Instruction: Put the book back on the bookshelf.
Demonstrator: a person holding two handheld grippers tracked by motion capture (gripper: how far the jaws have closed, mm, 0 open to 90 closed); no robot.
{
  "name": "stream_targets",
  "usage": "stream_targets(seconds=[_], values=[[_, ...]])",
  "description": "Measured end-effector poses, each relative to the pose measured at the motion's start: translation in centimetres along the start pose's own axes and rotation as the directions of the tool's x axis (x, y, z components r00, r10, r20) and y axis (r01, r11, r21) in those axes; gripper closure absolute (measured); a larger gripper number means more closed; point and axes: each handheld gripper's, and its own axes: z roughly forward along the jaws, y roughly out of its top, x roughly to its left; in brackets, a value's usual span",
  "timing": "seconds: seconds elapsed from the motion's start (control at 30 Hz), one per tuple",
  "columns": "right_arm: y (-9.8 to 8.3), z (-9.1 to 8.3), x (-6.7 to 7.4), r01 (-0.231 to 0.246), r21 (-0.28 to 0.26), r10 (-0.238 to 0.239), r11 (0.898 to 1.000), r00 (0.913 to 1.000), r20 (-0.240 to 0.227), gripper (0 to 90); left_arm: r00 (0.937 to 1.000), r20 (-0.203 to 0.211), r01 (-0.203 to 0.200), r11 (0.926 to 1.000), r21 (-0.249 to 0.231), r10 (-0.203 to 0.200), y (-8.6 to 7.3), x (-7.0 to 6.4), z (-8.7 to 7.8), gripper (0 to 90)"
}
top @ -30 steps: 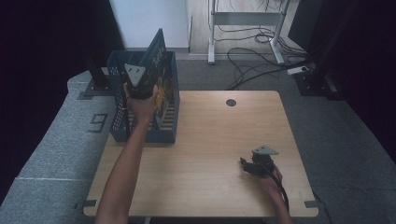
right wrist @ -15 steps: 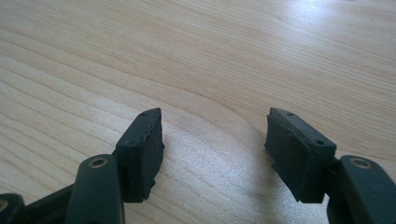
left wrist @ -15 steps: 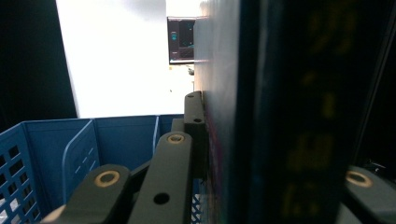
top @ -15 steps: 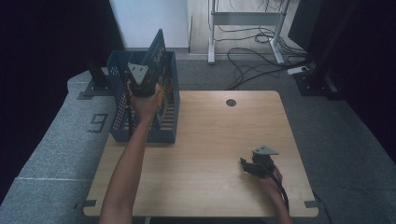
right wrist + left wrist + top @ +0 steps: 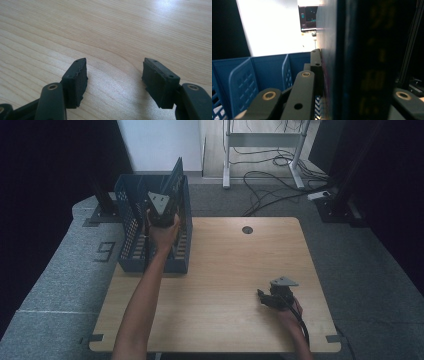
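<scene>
Over the blue crate [image 5: 131,222], left hand-held gripper [image 5: 165,202] seemingly sank slightly.

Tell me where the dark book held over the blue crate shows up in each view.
High view: book upper left, standing in the crate, clamped by the left gripper.
Left gripper view: centre right, against the jaws.
Right gripper view: not in it.
Shared landmark: the crate.

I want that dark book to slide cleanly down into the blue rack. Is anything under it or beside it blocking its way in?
Nothing visible blocks it. The left gripper holds the book upright over the rack, and the slots beside it look free in the left gripper view. The rack's bottom below the book is hidden.
</scene>
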Motion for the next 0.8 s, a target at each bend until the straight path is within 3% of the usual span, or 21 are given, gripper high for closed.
stream_targets(seconds=[0.47, 0.8], values=[[0.0, 0.0, 0.0, 0.003, 0.0, -0.003, 1.0, 1.0, 0.0, 35.7, 0.9998, -0.011, -0.013, 0.999, 0.043, 0.013, -2.0, 0.2, 0.7, 82.0], [0.0, 0.0, 0.0, 0.003, 0.0, -0.003, 1.0, 1.0, 0.001, 35.7, 0.9999, 0.012, 0.001, 0.998, 0.063, -0.002, -3.9, -0.5, 0.8, 81.7]])
